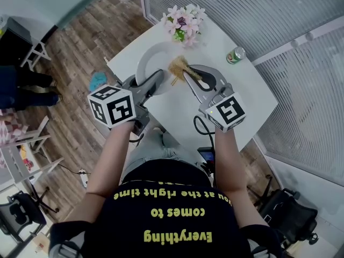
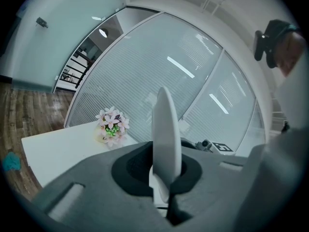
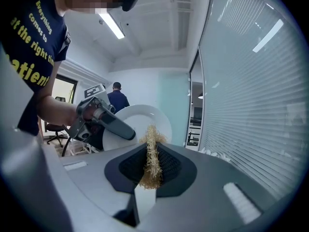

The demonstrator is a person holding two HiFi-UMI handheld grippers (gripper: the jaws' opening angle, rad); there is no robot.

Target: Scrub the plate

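Note:
A white plate [image 1: 151, 63] is lifted off the white table [image 1: 247, 101], its rim pinched by my left gripper [image 1: 157, 78]. In the left gripper view the plate [image 2: 166, 129] stands edge-on between the shut jaws of the left gripper [image 2: 163, 182]. My right gripper [image 1: 185, 74] is shut on a tan fibrous scrubber [image 1: 178, 67], which rests against the plate's right side. The right gripper view shows the scrubber [image 3: 152, 158] clamped upright in the right gripper [image 3: 149, 175], with the plate [image 3: 140, 122] just beyond it and the left gripper [image 3: 113, 124] holding that plate.
A pot of pink flowers [image 1: 185, 21] stands at the table's far edge, a green can [image 1: 235, 55] to its right. A glass wall with blinds [image 1: 301, 15] runs along the right. A blue cloth [image 1: 97, 80] lies on the wood floor. Another person [image 3: 116, 98] stands in the background.

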